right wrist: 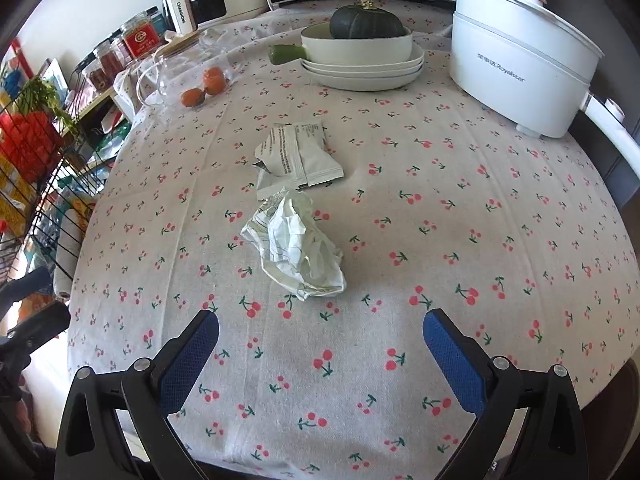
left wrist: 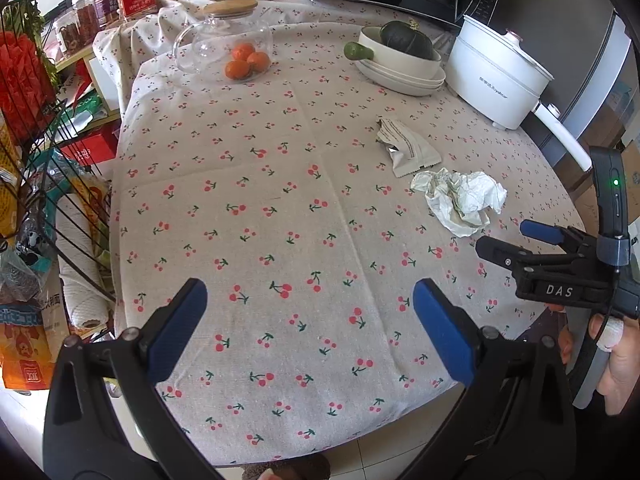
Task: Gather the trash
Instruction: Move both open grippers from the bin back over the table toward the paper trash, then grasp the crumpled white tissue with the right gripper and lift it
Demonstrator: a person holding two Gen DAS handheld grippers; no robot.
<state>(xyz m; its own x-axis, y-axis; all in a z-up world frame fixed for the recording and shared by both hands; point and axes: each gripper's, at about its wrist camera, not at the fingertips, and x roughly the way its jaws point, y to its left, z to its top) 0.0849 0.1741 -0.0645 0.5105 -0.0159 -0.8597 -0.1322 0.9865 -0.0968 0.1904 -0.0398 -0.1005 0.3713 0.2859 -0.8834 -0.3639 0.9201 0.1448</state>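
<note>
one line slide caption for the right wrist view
Open right gripper faces crumpled paper and a torn wrapper on the cherry-print tablecloth.

Matt woven cloth with a cherry print covers the table, creased along its fold lines. The crumpled paper looks thin and dull, and just behind it the flat wrapper has a faint foil sheen (silvery at its torn edge). Toward the far right corner sits a smooth, glossy white plastic pot; at the far left edge, a clear glass jug with a wooden lid. Both grippers carry textured blue pads on matt black plastic.
</note>
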